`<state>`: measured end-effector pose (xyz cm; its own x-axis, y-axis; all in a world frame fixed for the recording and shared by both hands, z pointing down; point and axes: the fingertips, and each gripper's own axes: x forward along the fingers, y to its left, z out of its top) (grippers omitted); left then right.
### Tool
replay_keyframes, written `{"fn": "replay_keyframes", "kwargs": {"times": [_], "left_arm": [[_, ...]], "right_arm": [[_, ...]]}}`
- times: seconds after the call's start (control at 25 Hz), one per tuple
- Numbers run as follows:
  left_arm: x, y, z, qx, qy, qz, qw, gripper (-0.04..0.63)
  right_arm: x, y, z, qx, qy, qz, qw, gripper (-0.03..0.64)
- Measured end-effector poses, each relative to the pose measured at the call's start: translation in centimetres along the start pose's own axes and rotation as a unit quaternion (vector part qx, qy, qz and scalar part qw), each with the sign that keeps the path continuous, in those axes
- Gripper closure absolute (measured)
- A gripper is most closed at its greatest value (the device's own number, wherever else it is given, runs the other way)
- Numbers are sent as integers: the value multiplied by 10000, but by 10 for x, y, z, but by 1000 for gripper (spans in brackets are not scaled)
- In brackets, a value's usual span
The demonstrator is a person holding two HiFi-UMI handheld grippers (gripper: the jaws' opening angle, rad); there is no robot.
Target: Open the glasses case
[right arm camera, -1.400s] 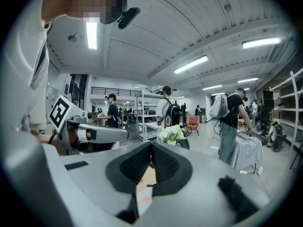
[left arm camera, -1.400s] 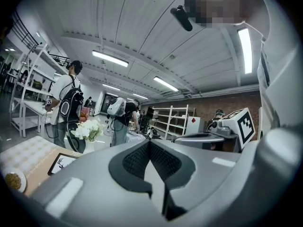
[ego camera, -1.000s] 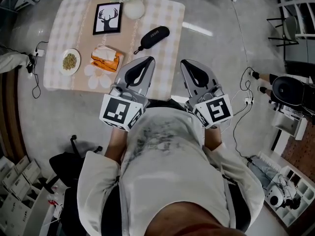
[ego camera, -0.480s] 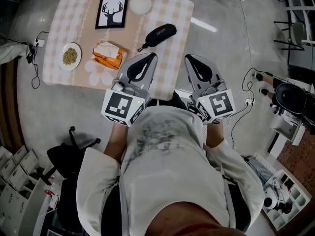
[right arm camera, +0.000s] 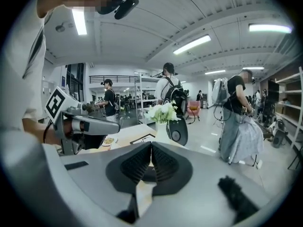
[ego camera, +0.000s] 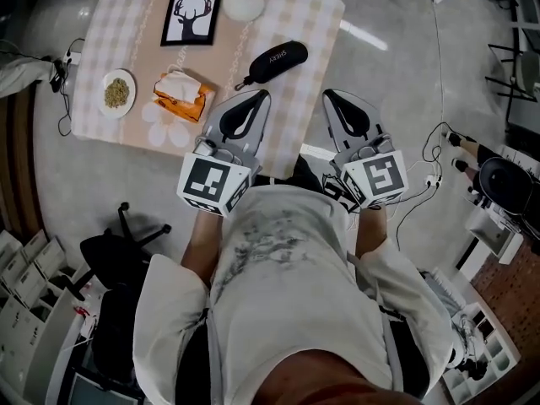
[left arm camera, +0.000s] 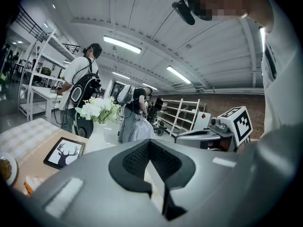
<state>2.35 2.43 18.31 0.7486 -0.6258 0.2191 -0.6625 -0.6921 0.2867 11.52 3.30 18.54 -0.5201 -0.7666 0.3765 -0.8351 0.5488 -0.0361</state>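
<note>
The case [ego camera: 275, 61] lies on the bench [ego camera: 308, 19] in the upper centre of the head view. Its long axis runs on a slant, from the strap end at lower left to the rounded end at upper right. Both tongs sit below it in the frame, pressed together and empty. The left tongs [ego camera: 256, 99] point up at the strap end and are near it. The right tongs [ego camera: 334, 96] lie further off, below and right of the rounded end. By my reading, the left tongs have the shorter reach, and a grip across the short width looks easier than one along the length.
</note>
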Motion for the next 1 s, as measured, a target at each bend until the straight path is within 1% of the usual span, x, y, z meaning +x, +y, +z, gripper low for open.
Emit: {"fn": "replay_keyframes", "kwargs": {"times": [0.32, 0.52, 1.0], "left_arm": [[26, 8, -29, -213, 228, 230, 9992, 591], [39, 16, -45, -280, 364, 328, 9984, 591], [58, 39, -86, -432, 627, 538, 9956, 591]], "right_arm": [[22, -30, -26, 20, 233, 174, 9996, 600], [37, -46, -42, -26, 374, 227, 9990, 600], [65, -61, -80, 4, 614, 357, 9975, 600]]}}
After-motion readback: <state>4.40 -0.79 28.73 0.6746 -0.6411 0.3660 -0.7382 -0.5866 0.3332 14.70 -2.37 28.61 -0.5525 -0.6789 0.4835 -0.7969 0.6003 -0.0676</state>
